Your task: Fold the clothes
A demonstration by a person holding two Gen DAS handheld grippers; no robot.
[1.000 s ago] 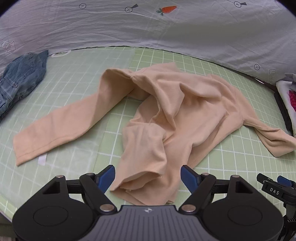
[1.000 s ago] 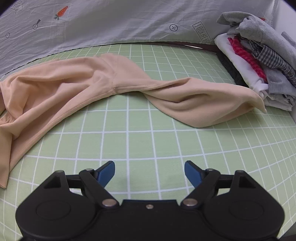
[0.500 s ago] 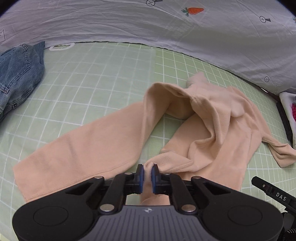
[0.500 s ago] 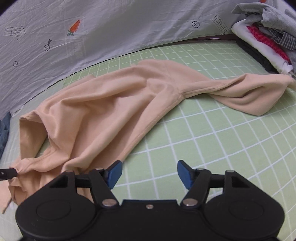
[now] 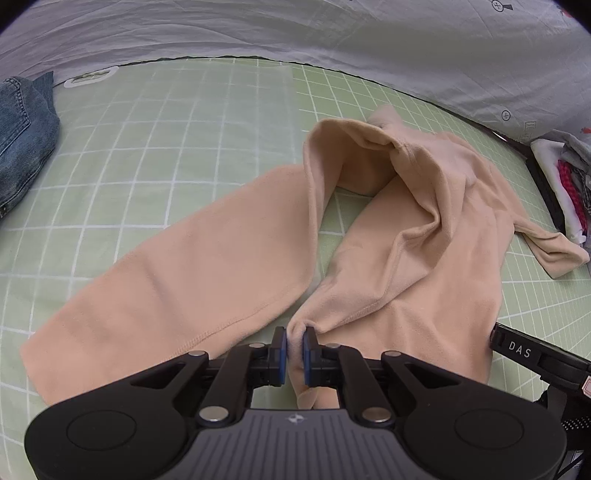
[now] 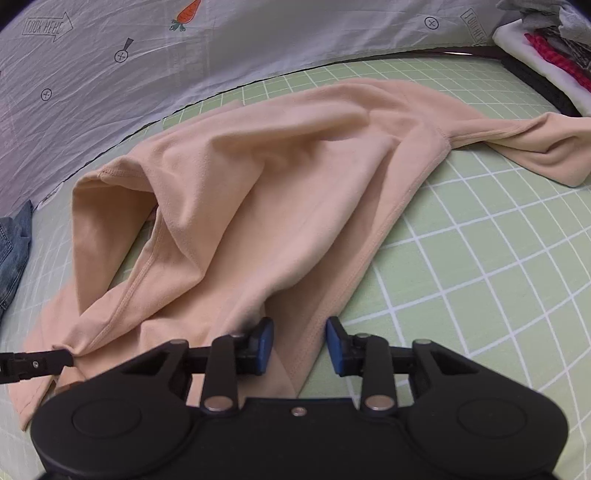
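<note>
A peach long-sleeved shirt lies crumpled on the green grid mat, one sleeve stretched to the left and the other to the right. My left gripper is shut on a bunched fold of the shirt's bottom edge. In the right wrist view the shirt fills the middle, and my right gripper straddles its hemmed edge. Its jaws are closing with the hem between them, and a gap still shows beside the right pad. The left gripper's tip shows at the left edge, pinching cloth.
Blue jeans lie at the mat's left side. A pile of folded clothes sits at the right edge, also in the right wrist view. A grey printed sheet rises behind the mat. Bare mat lies right of the shirt.
My left gripper closed on the shirt's edge and has pulled it, opening out the bunched body. My right gripper moved left over the shirt's hem and its jaws have narrowed.
</note>
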